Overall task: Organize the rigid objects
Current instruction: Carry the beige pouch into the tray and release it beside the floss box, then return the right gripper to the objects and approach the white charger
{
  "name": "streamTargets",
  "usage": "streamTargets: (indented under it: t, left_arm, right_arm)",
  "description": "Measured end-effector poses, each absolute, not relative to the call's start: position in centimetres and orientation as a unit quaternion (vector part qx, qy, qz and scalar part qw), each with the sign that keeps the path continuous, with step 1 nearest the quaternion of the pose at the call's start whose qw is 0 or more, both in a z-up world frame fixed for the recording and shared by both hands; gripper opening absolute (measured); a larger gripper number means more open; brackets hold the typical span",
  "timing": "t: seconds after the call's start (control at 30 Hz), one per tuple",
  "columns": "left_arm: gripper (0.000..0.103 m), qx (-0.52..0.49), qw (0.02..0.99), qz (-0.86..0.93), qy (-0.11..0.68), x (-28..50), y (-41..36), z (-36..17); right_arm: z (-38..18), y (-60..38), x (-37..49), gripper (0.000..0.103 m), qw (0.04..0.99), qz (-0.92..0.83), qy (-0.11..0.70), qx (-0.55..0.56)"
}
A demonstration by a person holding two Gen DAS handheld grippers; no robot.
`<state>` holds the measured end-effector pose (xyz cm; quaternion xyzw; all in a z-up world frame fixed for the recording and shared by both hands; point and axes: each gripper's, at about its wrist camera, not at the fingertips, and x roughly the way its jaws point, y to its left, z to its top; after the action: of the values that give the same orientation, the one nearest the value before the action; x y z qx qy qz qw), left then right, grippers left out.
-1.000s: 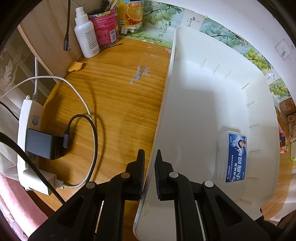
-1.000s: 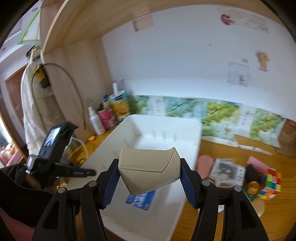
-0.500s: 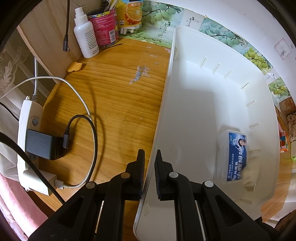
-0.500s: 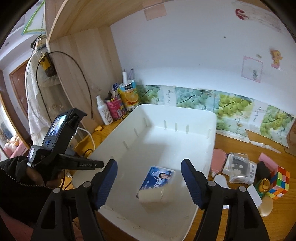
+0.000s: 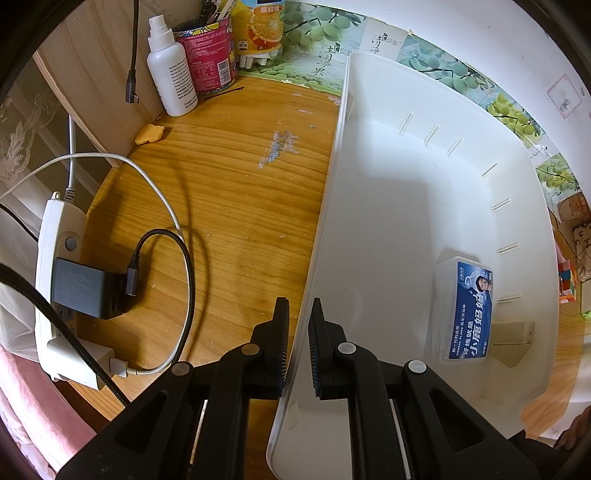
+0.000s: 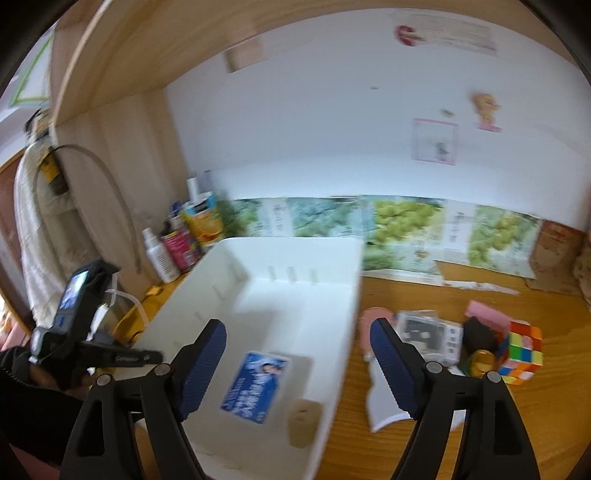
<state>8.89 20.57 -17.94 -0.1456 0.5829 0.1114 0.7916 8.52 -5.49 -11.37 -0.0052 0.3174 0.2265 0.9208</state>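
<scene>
Though hidden leftward, Rubik's cube point(image 6: 521, 352) rightward.

You could read the blue label of the floss box point(image 5: 471, 314) in the bin point(image 5: 406, 192): "DENTAL FLOSS" in small print beside large white Chinese characters, "小鹿妈妈". Behind the bin, the juice carton point(image 5: 264, 26) read "果粒橙". The paper strip point(image 5: 328, 55) by the bin's far corner showed "清" and "果". The red can point(image 5: 208, 55) carried print too small to read.
</scene>
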Motion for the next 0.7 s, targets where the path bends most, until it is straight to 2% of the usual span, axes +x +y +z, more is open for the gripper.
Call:
streamTargets:
  t: [0.7]
  left_arm:
    - [0.012, -0.139, 0.792, 0.112, 0.584, 9.1, 20.7, -17.9]
  right_arm:
    - [-15.4, -17.5, 10.4, 0.082, 0.905, 0.050, 0.400, 0.137]
